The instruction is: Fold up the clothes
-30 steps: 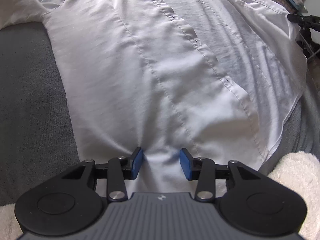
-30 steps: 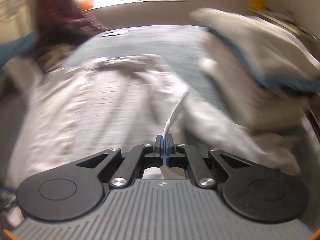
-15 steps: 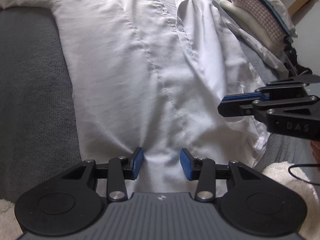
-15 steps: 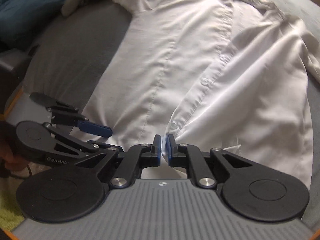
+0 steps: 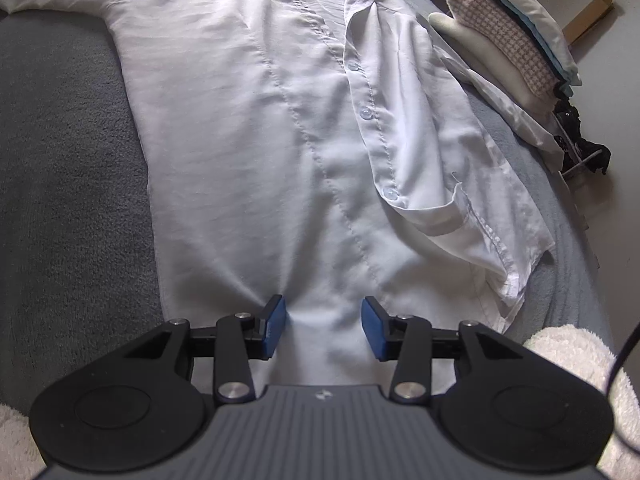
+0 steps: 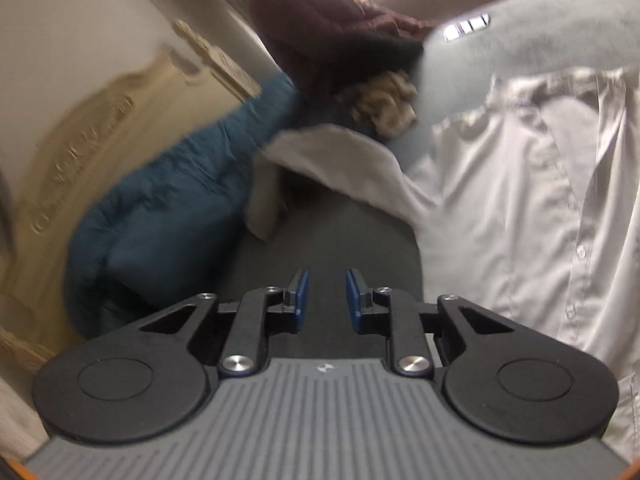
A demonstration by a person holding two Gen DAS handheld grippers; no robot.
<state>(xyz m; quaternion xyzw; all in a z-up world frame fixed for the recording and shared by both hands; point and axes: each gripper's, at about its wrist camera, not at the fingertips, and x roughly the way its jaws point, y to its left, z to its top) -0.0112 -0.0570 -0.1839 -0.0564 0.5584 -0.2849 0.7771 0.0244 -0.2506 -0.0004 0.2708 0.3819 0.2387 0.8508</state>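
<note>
A white button shirt (image 5: 248,140) lies spread, front up, on a grey blanket (image 5: 60,160). Its right front panel (image 5: 404,120) is laid over the middle with the button edge showing. My left gripper (image 5: 323,328) stands open at the shirt's lower hem, fingertips resting on the cloth, which lies flat between them with creases fanning out. In the right wrist view the shirt (image 6: 520,220) is at the right and its sleeve (image 6: 340,160) trails left. My right gripper (image 6: 327,296) hangs over the bare blanket (image 6: 340,240) left of the shirt, jaws opening with nothing between them.
A stack of folded clothes (image 5: 516,44) sits beyond the shirt's right side, with a black item (image 5: 580,148) below it. Fluffy cream fabric (image 5: 572,360) lies at the near right. A teal quilt (image 6: 168,208), a dark maroon garment (image 6: 320,20) and a cream headboard (image 6: 80,120) crowd the left.
My right gripper let go of the shirt's front edge, left it laid over the middle, swung away to the left and parted its jaws. The left gripper stayed at the hem.
</note>
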